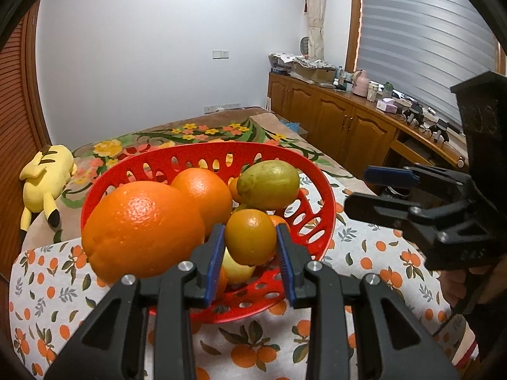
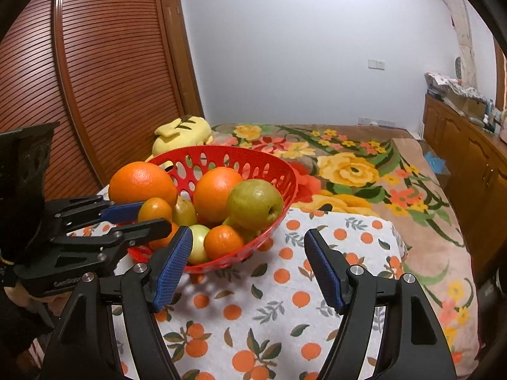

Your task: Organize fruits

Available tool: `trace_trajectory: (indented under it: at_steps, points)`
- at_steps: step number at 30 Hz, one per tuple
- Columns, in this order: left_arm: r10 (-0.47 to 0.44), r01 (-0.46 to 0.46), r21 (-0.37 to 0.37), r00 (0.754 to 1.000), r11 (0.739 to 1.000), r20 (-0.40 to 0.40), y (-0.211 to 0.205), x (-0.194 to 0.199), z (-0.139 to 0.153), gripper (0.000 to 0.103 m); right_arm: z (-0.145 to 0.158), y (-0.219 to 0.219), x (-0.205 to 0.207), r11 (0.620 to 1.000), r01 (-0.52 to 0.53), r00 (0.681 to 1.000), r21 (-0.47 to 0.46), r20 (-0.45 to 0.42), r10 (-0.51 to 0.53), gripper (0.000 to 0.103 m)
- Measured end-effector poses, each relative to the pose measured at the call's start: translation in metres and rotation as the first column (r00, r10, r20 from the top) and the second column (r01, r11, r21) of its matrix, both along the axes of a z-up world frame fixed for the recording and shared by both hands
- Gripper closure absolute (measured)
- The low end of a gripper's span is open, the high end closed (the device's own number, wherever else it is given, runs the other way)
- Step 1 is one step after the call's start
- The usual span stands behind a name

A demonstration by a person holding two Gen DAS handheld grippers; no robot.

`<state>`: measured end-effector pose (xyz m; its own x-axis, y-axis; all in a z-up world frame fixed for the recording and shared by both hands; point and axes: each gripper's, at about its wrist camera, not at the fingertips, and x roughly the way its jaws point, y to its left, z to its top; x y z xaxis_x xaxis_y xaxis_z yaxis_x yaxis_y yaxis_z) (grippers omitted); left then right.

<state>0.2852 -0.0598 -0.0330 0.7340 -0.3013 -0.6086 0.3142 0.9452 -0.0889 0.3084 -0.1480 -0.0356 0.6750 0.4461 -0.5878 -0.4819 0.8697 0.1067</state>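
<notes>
Tablecloth (image 2: pixel 253 300) under right gripper (image 2: pixel 248 264), wide; left gripper (image 1: pixel 251 247) clamps tangerine (image 1: pixel 250 236).

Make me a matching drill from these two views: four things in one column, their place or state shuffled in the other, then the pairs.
1. small orange
2. pear
3. right gripper
4. plush toy

a. open over the tablecloth
b. on the bed
c. between the left gripper's pads
d. atop the pile in the basket

Pairs: 1-c, 2-d, 3-a, 4-b
</notes>
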Motion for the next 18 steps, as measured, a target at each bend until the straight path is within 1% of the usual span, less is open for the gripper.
trace_trajectory:
  at_steps: [4,9,11,18]
  points:
    - [0.01,-0.01,0.002,1.0,1.0,-0.005,-0.001,0.003,-0.002,0.073,0.0,0.0,-0.005,1.0,-0.002,1.0,-0.001,0.001,0.002,0.028]
    - [0.022,-0.022,0.0,1.0,1.0,-0.007,-0.002,0.004,-0.001,0.063,-0.005,0.002,-0.01,1.0,0.001,1.0,-0.008,-0.004,-0.001,0.028]
    - [0.023,-0.023,-0.003,1.0,1.0,-0.012,-0.002,0.003,0.001,0.057,-0.006,0.004,-0.011,1.0,0.003,1.0,-0.013,-0.007,-0.003,0.028]
    - [0.023,-0.023,-0.007,1.0,1.0,0.003,0.003,-0.014,0.007,0.054,-0.009,0.009,-0.022,0.998,0.039,0.999,-0.042,0.012,-0.039,0.028]
